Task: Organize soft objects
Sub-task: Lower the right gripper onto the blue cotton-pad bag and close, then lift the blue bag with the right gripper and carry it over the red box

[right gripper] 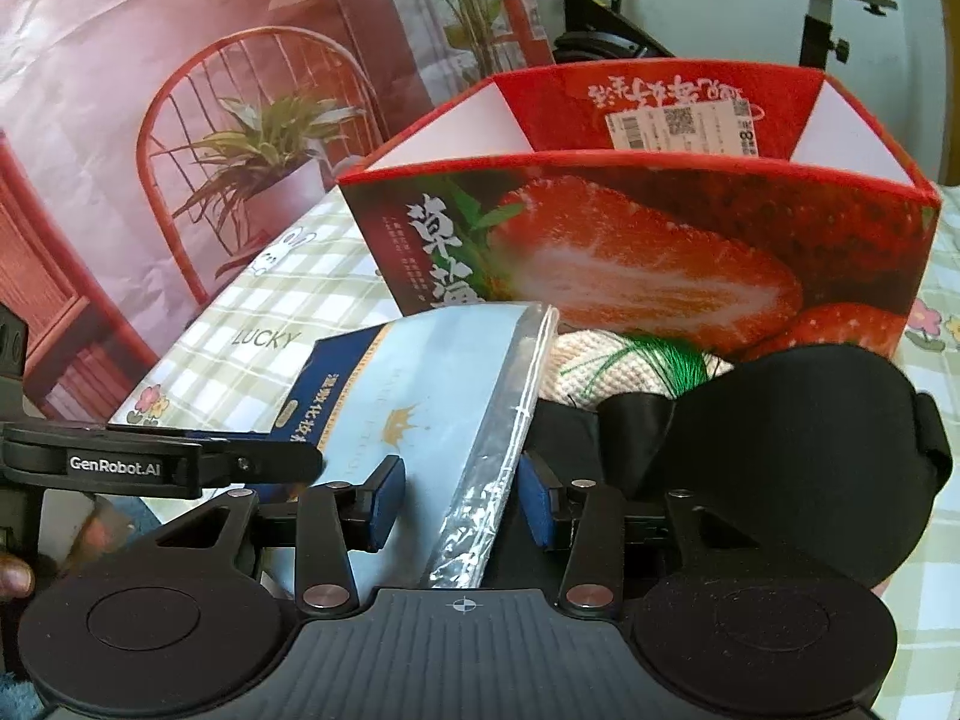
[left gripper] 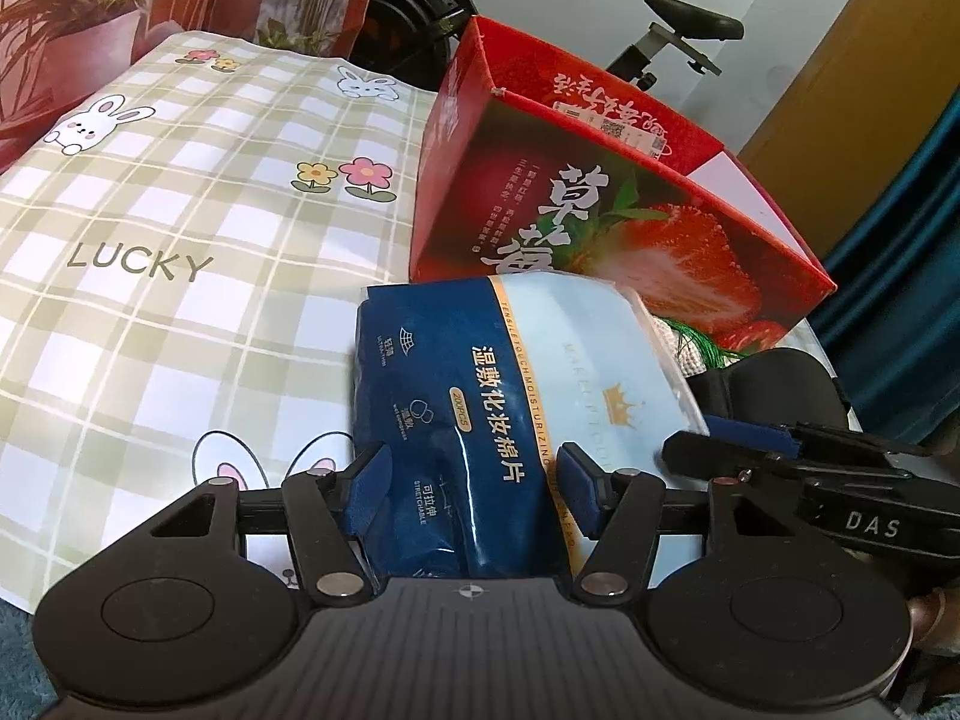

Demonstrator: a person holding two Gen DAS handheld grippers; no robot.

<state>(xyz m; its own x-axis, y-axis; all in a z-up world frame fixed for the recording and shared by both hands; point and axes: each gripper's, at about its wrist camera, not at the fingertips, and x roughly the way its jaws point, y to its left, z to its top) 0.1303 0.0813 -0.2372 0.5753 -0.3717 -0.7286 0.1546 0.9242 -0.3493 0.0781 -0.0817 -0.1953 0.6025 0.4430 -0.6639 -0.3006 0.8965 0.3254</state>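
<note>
Cotton-pad pack (left gripper: 480, 420), lying before the strawberry box (left gripper: 600, 204), is being clasped by left gripper (left gripper: 474, 480) around its blue body; right gripper (right gripper: 456, 492) is apparently pinching its crinkly sealed end. Light, squashy, slippery film: hold the padded body.

I see glossy plastic on the cotton-pad pack (left gripper: 480, 420), printed glossy cardboard on the strawberry box (right gripper: 660, 264), matt black cloth on the eye mask (right gripper: 810, 450).

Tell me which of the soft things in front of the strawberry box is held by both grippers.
The blue cotton pad pack: the left gripper clamps its dark blue end, the right gripper its clear sealed end. The black eye mask and cream knitted piece lie untouched beside it.
</note>
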